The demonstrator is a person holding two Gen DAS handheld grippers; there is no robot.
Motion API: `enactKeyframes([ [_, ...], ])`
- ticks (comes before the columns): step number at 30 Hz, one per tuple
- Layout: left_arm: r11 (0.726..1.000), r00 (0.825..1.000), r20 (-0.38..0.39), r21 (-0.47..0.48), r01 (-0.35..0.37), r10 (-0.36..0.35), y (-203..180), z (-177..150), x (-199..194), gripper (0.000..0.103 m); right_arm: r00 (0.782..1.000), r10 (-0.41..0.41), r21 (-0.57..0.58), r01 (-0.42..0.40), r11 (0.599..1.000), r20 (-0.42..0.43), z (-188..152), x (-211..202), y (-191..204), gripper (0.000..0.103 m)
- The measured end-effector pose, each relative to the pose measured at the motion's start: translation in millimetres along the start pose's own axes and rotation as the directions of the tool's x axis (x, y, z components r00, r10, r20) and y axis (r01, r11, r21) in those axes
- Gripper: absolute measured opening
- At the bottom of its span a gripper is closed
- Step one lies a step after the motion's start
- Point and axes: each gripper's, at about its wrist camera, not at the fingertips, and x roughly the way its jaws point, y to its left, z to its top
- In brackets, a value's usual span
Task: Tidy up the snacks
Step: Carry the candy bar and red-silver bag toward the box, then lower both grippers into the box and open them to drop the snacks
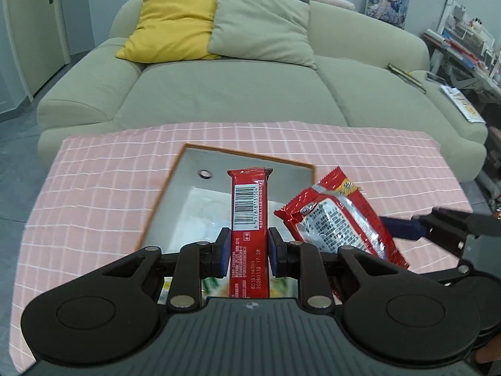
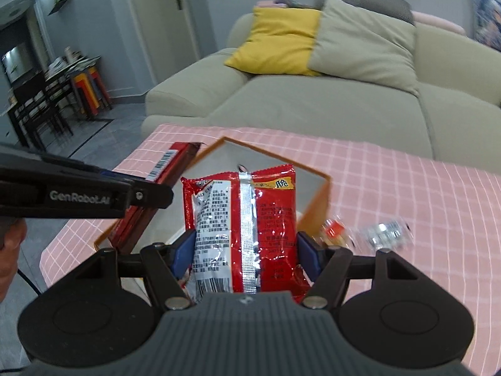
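Observation:
My left gripper [image 1: 249,252] is shut on a long red snack bar [image 1: 249,213] with a barcode, held above an orange-rimmed box [image 1: 162,197] with a grey inside. My right gripper [image 2: 245,255] is shut on a red and silver snack bag [image 2: 244,222], held over the same box [image 2: 316,206]. The bag also shows in the left wrist view [image 1: 335,213], right of the bar. The bar shows in the right wrist view [image 2: 162,169] at the box's left edge. Green and white packets [image 1: 206,219] lie in the box.
The box stands on a table with a pink checked cloth [image 1: 94,188]. Small wrapped candies [image 2: 385,232] lie on the cloth right of the box. A green sofa [image 1: 219,94] with yellow and green cushions stands behind the table.

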Motion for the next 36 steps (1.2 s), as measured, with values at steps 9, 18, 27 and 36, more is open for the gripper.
enactKeyframes([
  [9, 0.993, 0.990, -0.094, 0.062, -0.101, 0.107, 24, -8, 47, 0.026, 0.997, -0.045, -0.281, 0.027, 0.959, -0.058, 20, 65, 28, 0.066],
  [18, 0.991, 0.979, -0.166, 0.082, -0.102, 0.115, 32, -15, 84, 0.026, 0.989, -0.077, -0.515, 0.001, 0.857, -0.128, 20, 120, 42, 0.065],
  [27, 0.991, 0.971, -0.216, 0.114, -0.075, 0.099, 30, -12, 115, 0.025, 0.978, -0.068, -0.568, -0.059, 0.821, -0.199, 14, 153, 35, 0.065],
  [36, 0.991, 0.962, -0.259, 0.118, -0.055, 0.084, 29, -13, 136, 0.025, 0.961, -0.066, -0.553, -0.097, 0.828, -0.267, 2, 170, 20, 0.065],
])
